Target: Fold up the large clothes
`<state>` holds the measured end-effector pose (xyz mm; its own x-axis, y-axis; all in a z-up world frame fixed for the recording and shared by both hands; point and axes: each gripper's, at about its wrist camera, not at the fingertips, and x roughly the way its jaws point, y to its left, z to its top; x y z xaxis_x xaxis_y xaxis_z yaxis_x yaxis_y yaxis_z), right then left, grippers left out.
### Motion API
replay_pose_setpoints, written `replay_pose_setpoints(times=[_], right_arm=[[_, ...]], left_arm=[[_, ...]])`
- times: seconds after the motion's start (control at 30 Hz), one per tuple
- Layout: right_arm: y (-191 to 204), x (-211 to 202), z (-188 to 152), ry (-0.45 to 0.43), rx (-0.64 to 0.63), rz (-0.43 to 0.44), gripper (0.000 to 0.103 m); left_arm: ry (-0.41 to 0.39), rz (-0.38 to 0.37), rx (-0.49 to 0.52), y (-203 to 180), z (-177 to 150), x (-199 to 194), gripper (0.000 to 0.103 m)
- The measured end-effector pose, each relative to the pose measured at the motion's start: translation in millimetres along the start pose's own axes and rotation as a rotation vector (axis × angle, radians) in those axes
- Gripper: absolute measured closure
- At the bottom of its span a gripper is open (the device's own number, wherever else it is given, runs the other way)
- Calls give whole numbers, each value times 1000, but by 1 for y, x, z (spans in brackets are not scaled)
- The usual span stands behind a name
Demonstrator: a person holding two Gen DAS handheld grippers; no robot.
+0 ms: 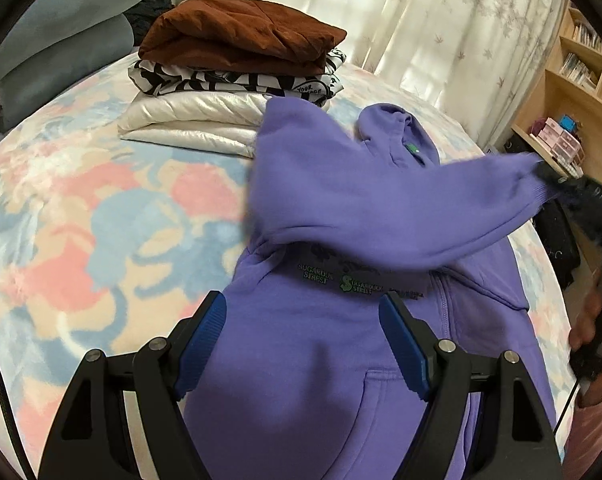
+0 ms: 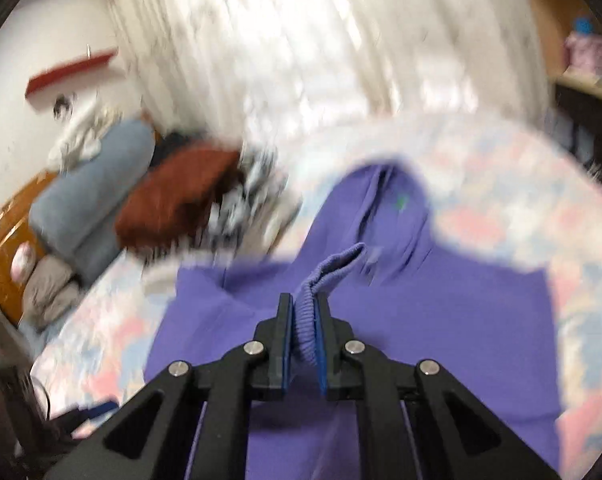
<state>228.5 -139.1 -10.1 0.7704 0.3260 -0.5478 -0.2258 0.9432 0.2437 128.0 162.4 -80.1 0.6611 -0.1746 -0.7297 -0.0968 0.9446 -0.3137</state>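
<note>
A purple hoodie [image 1: 301, 360] lies on the bed, hood [image 1: 397, 136] at the far end. It also fills the right wrist view [image 2: 441, 320]. My left gripper [image 1: 301, 312] is open and empty, low over the hoodie's body near the front pocket. My right gripper [image 2: 303, 312] is shut on the ribbed cuff [image 2: 333, 272] of a sleeve. In the left wrist view the right gripper [image 1: 553, 178] holds that sleeve [image 1: 381, 204] lifted across the chest, from the right side.
A stack of folded clothes [image 1: 237, 76], brown on top, stands on the flowered blanket [image 1: 81, 220] at the far left. Blue-grey pillows [image 1: 61, 48] lie behind it. A wooden shelf unit [image 1: 573, 92] stands right of the bed. Curtains [image 1: 381, 12] hang behind.
</note>
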Motion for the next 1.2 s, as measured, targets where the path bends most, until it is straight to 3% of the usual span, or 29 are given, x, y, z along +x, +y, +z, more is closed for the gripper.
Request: replay_pose_setpoints(times=[0.07, 0.13, 0.2, 0.27, 0.4, 0.47, 0.53, 0.73, 1.07, 1.1, 1.17, 1.2], right_arm=[[-16, -12, 7, -76, 10, -88, 93], [-41, -6, 4, -65, 44, -181, 89], [-67, 18, -9, 40, 87, -258, 85], [-94, 42, -31, 198, 131, -312, 74], [-126, 59, -61, 324, 240, -256, 71], [-136, 63, -66, 337, 292, -215, 61], [-143, 63, -67, 334, 328, -171, 56], [-151, 80, -59, 323, 351, -82, 55], [-168, 136, -36, 337, 359, -65, 54], [-166, 141, -35, 329, 350, -57, 54], [-159, 145, -32, 307, 314, -50, 54], [-155, 147, -31, 302, 287, -42, 58]], left_arm=[[0, 3, 10, -1, 0, 3, 26], [5, 17, 27, -4, 1, 7, 26], [16, 32, 47, -6, 5, 13, 26], [19, 51, 71, -7, 15, 20, 26], [29, 73, 101, -2, 49, 42, 26], [41, 62, 99, 4, 71, 59, 26], [62, 48, 89, 10, 91, 79, 26], [131, 3, 38, 35, 135, 145, 26], [198, -111, -39, 52, 149, 205, 26], [198, -119, -44, 51, 149, 206, 29], [189, -147, -27, 44, 148, 205, 74], [184, -111, 3, 35, 148, 204, 75]])
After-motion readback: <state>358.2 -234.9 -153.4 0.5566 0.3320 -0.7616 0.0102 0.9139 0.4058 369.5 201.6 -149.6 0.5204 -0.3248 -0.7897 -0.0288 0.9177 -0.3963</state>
